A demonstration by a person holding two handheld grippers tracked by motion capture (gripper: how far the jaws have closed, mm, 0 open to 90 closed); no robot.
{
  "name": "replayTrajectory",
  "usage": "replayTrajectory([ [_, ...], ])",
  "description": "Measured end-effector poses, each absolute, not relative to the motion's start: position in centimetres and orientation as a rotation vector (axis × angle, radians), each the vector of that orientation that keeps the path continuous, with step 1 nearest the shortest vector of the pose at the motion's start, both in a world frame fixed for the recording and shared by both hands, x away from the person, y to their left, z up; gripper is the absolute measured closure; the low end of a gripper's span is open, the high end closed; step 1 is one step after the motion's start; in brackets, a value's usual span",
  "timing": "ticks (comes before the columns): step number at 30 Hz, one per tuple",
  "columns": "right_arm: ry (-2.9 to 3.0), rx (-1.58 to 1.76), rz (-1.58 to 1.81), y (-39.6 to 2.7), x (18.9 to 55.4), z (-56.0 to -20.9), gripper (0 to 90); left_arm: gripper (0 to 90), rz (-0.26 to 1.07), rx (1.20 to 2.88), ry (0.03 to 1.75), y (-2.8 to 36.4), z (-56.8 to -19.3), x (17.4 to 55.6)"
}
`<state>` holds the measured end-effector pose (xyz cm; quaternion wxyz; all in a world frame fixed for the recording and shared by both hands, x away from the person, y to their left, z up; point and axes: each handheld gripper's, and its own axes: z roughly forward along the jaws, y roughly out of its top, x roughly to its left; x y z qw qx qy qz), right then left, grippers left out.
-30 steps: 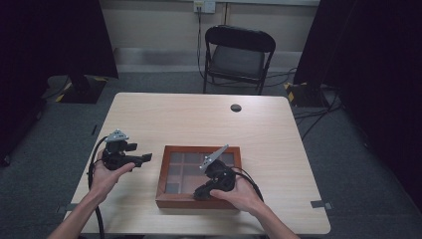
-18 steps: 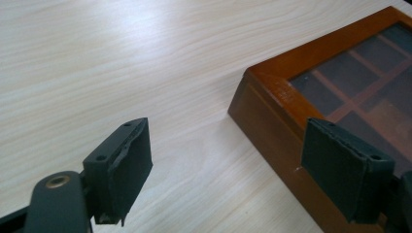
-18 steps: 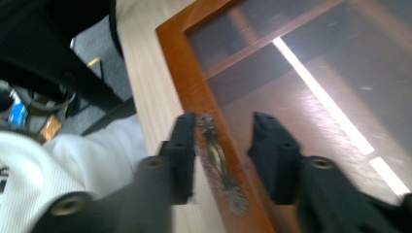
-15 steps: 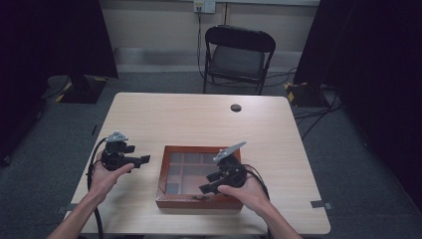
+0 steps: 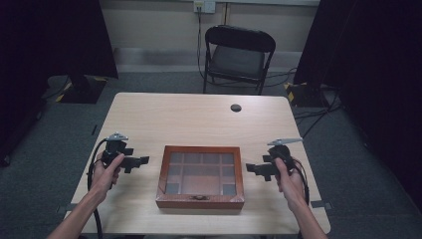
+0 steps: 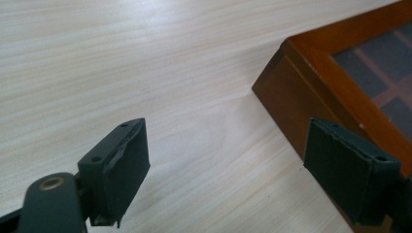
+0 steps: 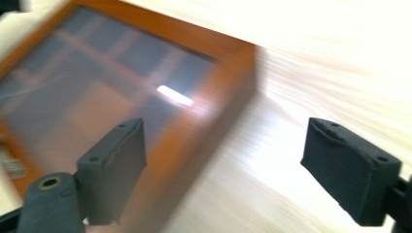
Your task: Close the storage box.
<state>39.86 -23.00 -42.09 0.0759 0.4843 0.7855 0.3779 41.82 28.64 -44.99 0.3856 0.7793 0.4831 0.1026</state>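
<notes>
High view: the right gripper, seen a second ago over the front of the wooden box, is now drawn off to its right side, jaws just opened and empty. The left gripper, also parted and empty, is held beside the box's left edge. The box, lid shut, is left at the table's near centre, apparently ready to be taken from both sides.

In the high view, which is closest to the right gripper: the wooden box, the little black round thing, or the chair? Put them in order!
From the right gripper:
1. Wooden box, right beside it, at the table's middle.
2. Little black round thing, farther up the table, near the far edge.
3. Chair, farthest, on the floor beyond the table.
</notes>
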Motion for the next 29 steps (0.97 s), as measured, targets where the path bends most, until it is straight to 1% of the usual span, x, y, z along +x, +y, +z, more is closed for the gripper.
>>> replayTrajectory([
  [2,2.318,1.489,1.13,-23.7,39.9,-42.6,14.8,16.0,0.263,2.006,1.241,28.6,-45.2,41.8],
  [3,2.263,1.568,1.038,-24.9,40.2,-43.8,14.8,15.9,0.265,2.01,1.241,28.6,-45.4,41.8],
  [6,2.22,1.597,0.955,-25.6,40.3,-44.9,15.0,16.0,0.265,2.029,1.253,28.5,-45.7,41.8],
  [10,2.101,1.726,0.842,-26.2,40.4,-47.6,15.6,16.0,0.338,2.056,1.265,28.7,-46.6,41.8],
  [12,2.071,1.724,0.825,-26.1,40.4,-48.2,16.2,16.0,0.337,2.049,1.275,28.8,-46.9,41.8],
  [15,2.043,1.673,0.778,-25.8,40.3,-48.6,16.0,16.2,0.373,2.056,1.301,29.0,-47.8,41.9],
  [16,2.025,1.641,0.783,-25.6,40.2,-48.9,14.2,16.1,0.433,2.075,1.318,29.0,-48.4,41.9],
  [17,2.016,1.627,0.771,-25.5,40.1,-49.0,13.7,16.2,0.452,2.095,1.325,28.9,-48.9,41.9],
  [18,2.016,1.627,0.771,-25.5,40.1,-49.0,13.7,15.0,0.452,2.095,1.325,28.9,-48.9,41.9],
  [19,2.002,1.602,0.757,-25.3,40.1,-49.3,10.1,15.0,0.482,2.11,1.318,28.7,-49.2,41.9],
  [22,1.972,1.584,0.795,-25.1,40.1,-49.9,1.0,7.2,0.508,2.087,1.328,28.2,-49.6,41.7],
  [23,1.964,1.576,0.81,-25.2,40.2,-50.2,0.0,2.1,0.536,2.066,1.308,27.9,-50.1,41.6],
  [24,1.964,1.576,0.81,-25.2,40.2,-50.2,0.0,0.0,0.536,2.066,1.308,27.9,-50.1,41.6],
  [25,1.964,1.576,0.809,-25.2,40.2,-50.2,0.0,0.0,0.522,2.052,1.263,28.0,-50.3,41.6],
  [29,1.966,1.574,0.808,-25.2,40.2,-50.2,0.0,0.0,0.521,2.054,1.261,28.0,-50.3,41.6],
])
